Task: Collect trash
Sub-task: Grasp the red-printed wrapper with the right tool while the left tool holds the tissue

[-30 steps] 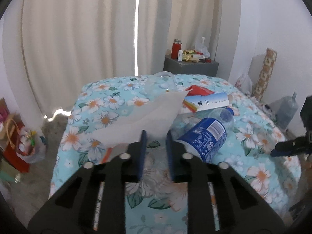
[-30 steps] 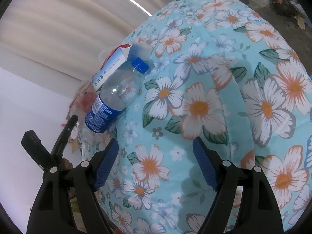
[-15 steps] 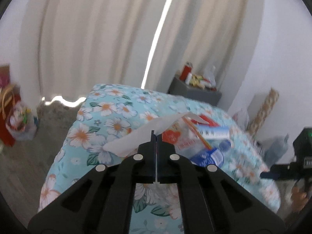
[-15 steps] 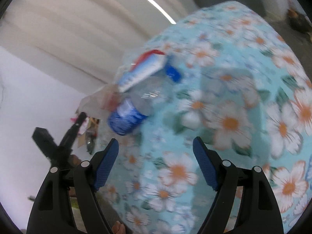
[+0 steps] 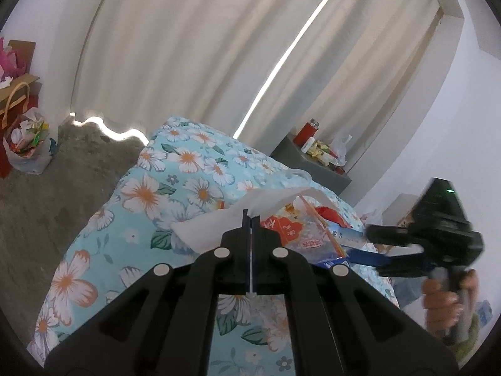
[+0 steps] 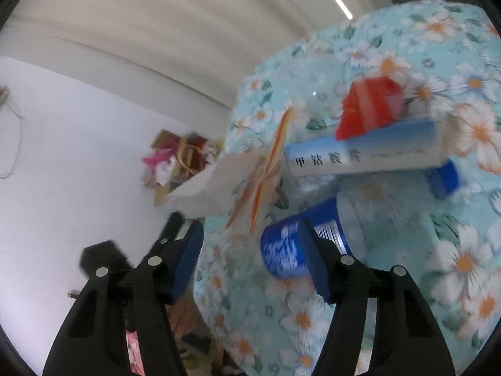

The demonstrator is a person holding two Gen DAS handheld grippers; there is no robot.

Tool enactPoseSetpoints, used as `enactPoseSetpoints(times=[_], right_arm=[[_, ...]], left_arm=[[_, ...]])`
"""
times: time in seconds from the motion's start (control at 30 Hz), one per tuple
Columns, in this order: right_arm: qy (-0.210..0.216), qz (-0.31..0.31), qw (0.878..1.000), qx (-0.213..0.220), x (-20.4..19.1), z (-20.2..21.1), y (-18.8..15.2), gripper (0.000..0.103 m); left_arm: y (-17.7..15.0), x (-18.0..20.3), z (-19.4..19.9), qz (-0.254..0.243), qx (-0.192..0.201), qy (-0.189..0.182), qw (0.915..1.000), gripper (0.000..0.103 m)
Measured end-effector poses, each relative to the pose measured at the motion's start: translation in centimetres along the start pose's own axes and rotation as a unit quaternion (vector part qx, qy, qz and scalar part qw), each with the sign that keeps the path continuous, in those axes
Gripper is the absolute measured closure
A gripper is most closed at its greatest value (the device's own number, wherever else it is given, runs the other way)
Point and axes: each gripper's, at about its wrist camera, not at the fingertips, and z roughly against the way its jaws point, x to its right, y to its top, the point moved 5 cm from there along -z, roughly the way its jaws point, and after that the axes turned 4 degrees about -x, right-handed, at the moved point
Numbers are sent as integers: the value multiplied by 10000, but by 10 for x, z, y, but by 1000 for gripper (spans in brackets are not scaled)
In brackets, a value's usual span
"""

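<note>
Two grippers over a floral bedspread [image 5: 175, 169]. Left gripper [image 5: 251, 219]: jaws pressed together on a white tissue [image 5: 219, 222], lifted above the bed. Right gripper [image 6: 250, 250]: jaws wide apart, near a plastic bottle [image 6: 353, 219] lying beside a blue-and-white box [image 6: 363, 153] and a red wrapper [image 6: 369, 106].

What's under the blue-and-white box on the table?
The box lies across a clear water bottle, blue cap poking out beyond it. A red carton rests on top. Anything under the bottle is hidden.
</note>
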Motion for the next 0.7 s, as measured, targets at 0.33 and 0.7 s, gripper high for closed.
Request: enactPoseSetpoints(times=[0.33, 0.7], right_arm=[[-157, -145, 9997, -97, 1, -33, 13, 78], [235, 240, 9989, 313, -22, 1, 4, 98]], left_arm=[[1, 1, 0, -5, -9, -28, 10000, 103], [9, 10, 16, -133, 257, 25, 9996, 103]])
